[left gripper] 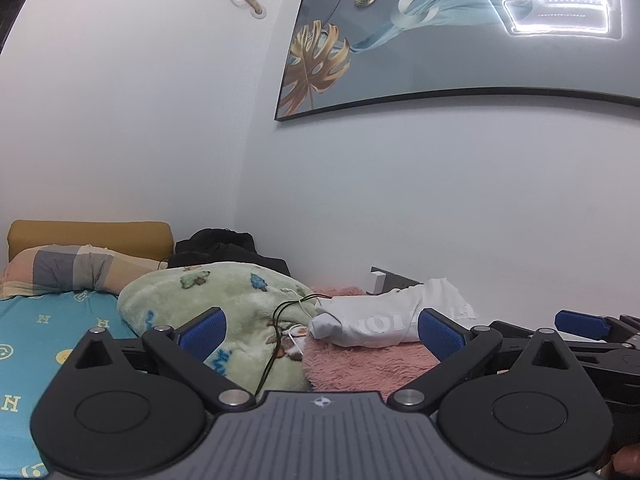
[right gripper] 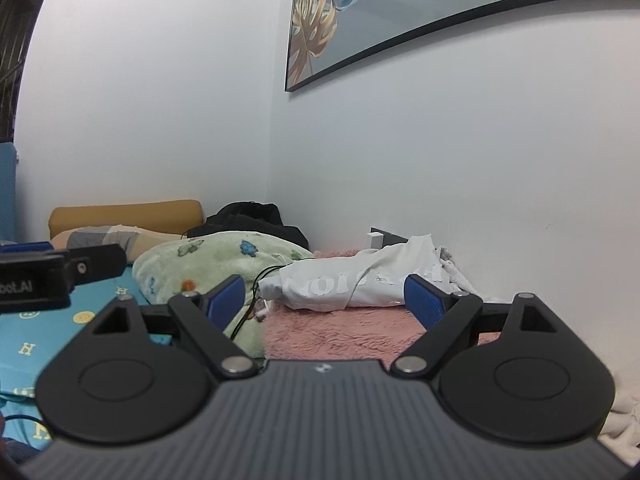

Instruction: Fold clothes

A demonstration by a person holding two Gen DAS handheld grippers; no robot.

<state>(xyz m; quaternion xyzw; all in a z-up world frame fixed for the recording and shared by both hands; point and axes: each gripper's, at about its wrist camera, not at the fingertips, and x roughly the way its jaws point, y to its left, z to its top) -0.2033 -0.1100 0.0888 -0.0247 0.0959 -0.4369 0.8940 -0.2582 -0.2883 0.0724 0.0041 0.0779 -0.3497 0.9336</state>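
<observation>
While lying ahead, white shirt sits beyond the empty right hand-held gripper.

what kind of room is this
Most likely a bedroom: a bed with a blue patterned sheet, a pillow near its head, and a green fleece blanket heaped beside a white garment.

You're in a home bedroom: bed, pillow, green blanket, framed picture on the wall.

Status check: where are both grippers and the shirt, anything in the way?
Left gripper open, empty. Right gripper open, empty. White shirt crumpled on pink rug, untouched. Black cable trailing off green blanket beside the shirt.
</observation>
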